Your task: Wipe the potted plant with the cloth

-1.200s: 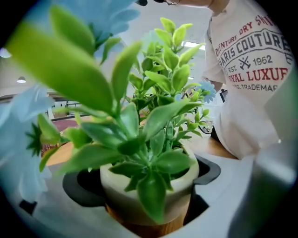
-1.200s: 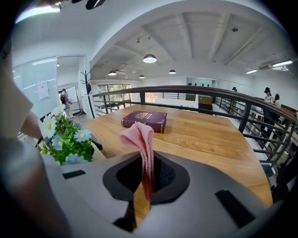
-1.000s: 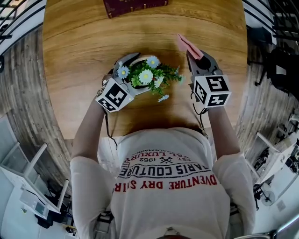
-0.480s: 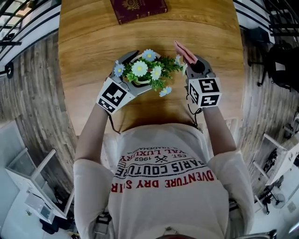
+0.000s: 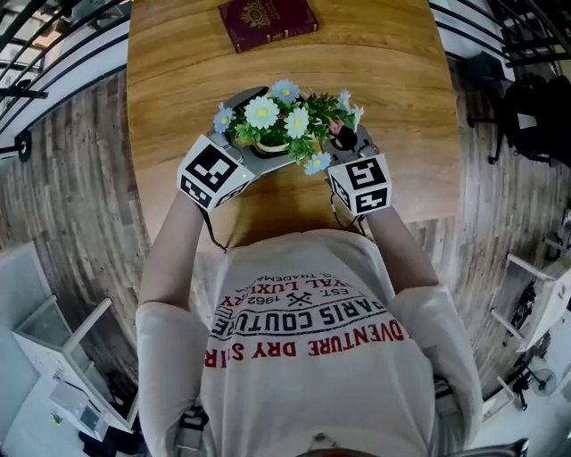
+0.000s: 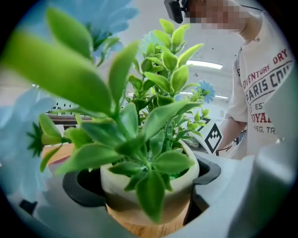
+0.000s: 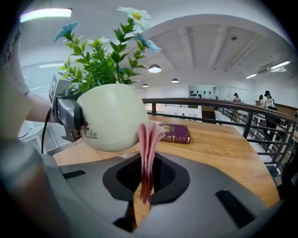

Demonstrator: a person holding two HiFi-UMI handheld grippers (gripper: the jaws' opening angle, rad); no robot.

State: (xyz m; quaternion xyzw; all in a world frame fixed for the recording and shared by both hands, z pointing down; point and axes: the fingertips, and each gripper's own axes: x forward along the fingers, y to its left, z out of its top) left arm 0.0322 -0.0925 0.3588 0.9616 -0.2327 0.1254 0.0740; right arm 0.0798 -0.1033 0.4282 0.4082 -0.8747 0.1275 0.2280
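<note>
The potted plant [image 5: 284,120], a white pot [image 7: 111,116] with green leaves and white and blue daisies, is lifted off the table with my left gripper [image 5: 259,150] shut around the pot [image 6: 149,195]. My right gripper [image 5: 343,138] is shut on a folded pink cloth [image 7: 148,153]. The cloth's upper end presses against the pot's right side. In the head view the flowers hide most of the cloth. The right gripper's marker cube [image 6: 212,135] shows behind the leaves in the left gripper view.
A dark red book [image 5: 268,22] lies at the far end of the wooden table [image 5: 401,98], and is also seen as the book [image 7: 173,132] beyond the pot. A black railing [image 7: 242,116] runs past the table's far side. Wooden floor surrounds the table.
My right gripper has moved left with the cloth until it touches the pot. The left gripper keeps hold of the plant, which has shifted slightly right and forward.
</note>
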